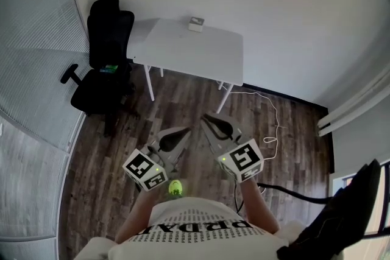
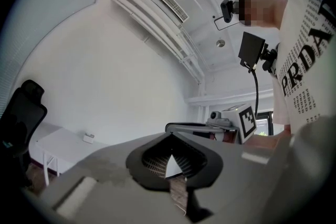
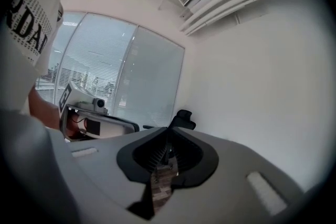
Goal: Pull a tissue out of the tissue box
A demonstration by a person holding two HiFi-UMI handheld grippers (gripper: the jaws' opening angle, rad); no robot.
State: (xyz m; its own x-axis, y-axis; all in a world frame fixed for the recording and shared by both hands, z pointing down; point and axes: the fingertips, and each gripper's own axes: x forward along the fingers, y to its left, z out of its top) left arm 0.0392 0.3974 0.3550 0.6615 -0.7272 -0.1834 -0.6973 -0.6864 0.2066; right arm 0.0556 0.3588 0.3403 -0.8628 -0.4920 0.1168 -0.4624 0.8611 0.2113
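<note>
View from above of a person standing on a dark wood-plank floor (image 1: pixel 183 100), holding a grey plastic hand-held gripper in each hand, close to the body.

The left hand-held gripper (image 1: pixel 180 133) has its jaws clenched together, with nothing between them. The right hand-held gripper (image 1: pixel 210 120) is likewise closed and empty. In the gripper views the ribbed black pads meet at their tips, and only floor or wall shows through the slit behind them.

The tissue box (image 1: pixel 195 24) is a small, pale rectangular block. It sits at the far edge of a plain white worktop (image 1: pixel 183 52) against the far wall, well apart from both grippers. It is too small to tell whether a tissue stands up from its slot.

A black office chair (image 1: pixel 106 52) is left of the worktop. A thin white cable (image 1: pixel 271 115) trails on the floor to the right.

A tissue is likely very light, soft and easily torn, so it is best pinched at the raised fold above the slot. The cardboard box is probably light too and may lift with the tissue unless the other gripper steadies it.
</note>
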